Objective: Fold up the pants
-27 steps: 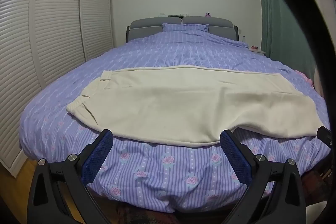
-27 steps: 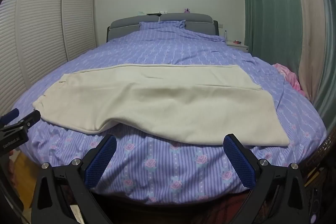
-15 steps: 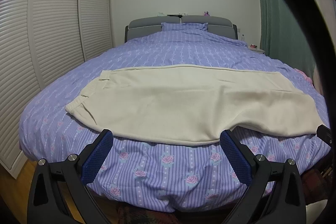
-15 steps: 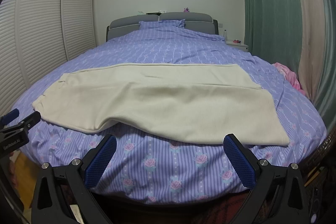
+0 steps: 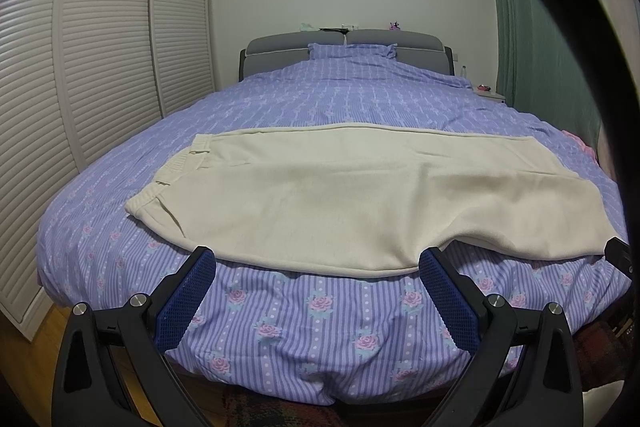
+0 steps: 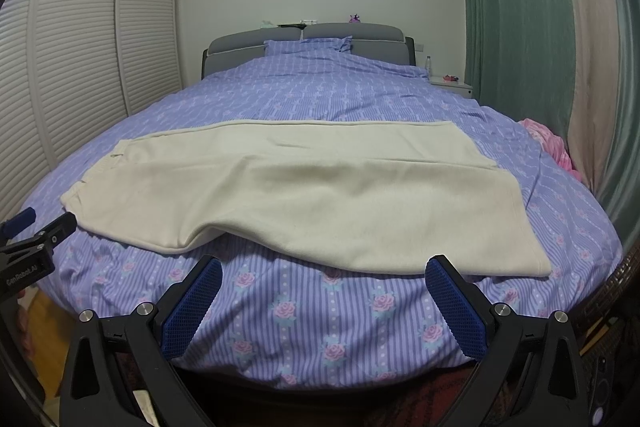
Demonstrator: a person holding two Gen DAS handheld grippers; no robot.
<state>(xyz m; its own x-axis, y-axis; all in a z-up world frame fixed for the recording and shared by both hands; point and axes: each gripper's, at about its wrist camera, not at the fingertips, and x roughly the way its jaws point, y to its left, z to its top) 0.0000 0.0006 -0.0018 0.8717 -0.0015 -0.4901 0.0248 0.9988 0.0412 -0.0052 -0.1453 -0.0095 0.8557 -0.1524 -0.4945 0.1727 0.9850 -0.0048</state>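
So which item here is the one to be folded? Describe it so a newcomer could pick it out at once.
Start at the big bed with the purple striped, rose-printed cover that fills the room. Across its near end lies a pair of cream pants, spread flat and sideways, waistband towards the slatted wardrobe doors. It is the only plain, pale cloth on the patterned cover; the pink fabric at the curtain side is bunched up.

A home bedroom: a made bed (image 5: 340, 99) (grey headboard (image 6: 256, 47)), louvred wardrobe doors (image 5: 80, 67), green curtains (image 6: 516, 27).

The cream pants (image 5: 360, 195) lie flat across the bed (image 5: 320, 311), near its foot edge, waistband toward the left side.
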